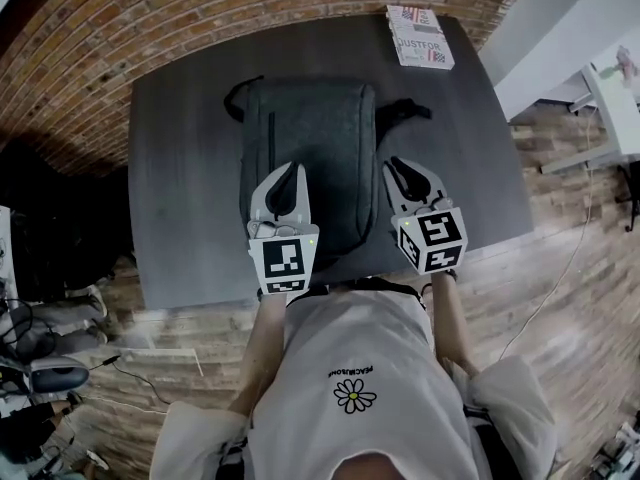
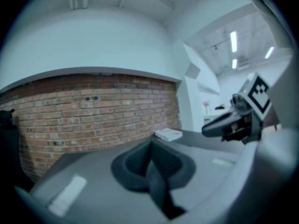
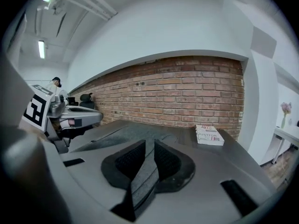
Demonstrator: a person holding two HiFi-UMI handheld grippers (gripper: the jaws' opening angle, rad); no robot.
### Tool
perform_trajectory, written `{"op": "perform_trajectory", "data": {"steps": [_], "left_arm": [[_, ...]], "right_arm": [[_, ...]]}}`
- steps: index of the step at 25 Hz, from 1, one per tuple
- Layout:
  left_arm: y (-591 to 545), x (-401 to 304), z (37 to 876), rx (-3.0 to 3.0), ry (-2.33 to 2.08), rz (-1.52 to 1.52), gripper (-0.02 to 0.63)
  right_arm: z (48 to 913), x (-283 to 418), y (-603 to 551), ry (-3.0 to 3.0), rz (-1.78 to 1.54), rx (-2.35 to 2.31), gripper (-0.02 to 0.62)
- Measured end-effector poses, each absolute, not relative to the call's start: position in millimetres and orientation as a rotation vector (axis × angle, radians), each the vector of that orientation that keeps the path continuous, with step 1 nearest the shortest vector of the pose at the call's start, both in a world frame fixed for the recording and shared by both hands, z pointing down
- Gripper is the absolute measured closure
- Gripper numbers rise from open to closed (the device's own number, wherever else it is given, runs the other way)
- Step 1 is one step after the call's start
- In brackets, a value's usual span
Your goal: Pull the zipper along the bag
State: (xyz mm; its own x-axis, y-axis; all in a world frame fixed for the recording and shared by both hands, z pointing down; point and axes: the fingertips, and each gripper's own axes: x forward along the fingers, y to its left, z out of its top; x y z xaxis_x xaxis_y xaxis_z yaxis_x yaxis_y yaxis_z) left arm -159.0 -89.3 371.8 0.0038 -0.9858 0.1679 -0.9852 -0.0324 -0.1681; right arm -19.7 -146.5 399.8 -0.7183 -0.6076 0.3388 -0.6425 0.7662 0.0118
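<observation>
We judge the task as not yet begun. The dark grey fabric backpack (image 1: 312,143) lies flat in the middle of the dark grey rectangular table (image 1: 180,188), with its loop handle at the far end towards the red brick wall (image 1: 120,28) and its near end at the table edge closest to us. Both tools are over that near end. The left gripper (image 1: 289,173) is above the bag's near-left part, and the right gripper (image 1: 403,171) is at its near-right edge, beside a strap.

In the left gripper view the two jaws are pressed together with nothing caught between them. In the right gripper view the jaws stand a little apart, and the narrow gap between them is empty. So neither tool has hold of a puller or of the fabric.

A thin straight zipper line (image 1: 270,133) runs lengthwise down the bag's left half. From the head view we cannot make out its puller, or whether that line is open or closed. It may not be the only zipper on the bag.

Everything is still to do: find the puller, pinch it with one tool, probably steady the bag with the other, and draw the slider along the track. A white booklet with red print (image 1: 420,36) lies at the far right corner, well clear of the work.
</observation>
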Motion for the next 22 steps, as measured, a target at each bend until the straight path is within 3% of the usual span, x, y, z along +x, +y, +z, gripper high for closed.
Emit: {"op": "perform_trajectory", "data": {"steps": [10, 14, 22], "left_arm": [[-121, -131, 424, -2.366, 2.098, -0.736, 0.606], [-126, -124, 447, -2.396, 2.099, -0.876, 0.606], [-130, -124, 472, -2.414, 2.12, -1.06, 0.606]], "right_arm": [[468, -10, -181, -2.563, 0.035, 0.553, 0.489], [514, -14, -190, -2.452, -0.033, 0.356, 0.436], [559, -16, -199, -2.296, -0.129, 0.093, 0.426]]}}
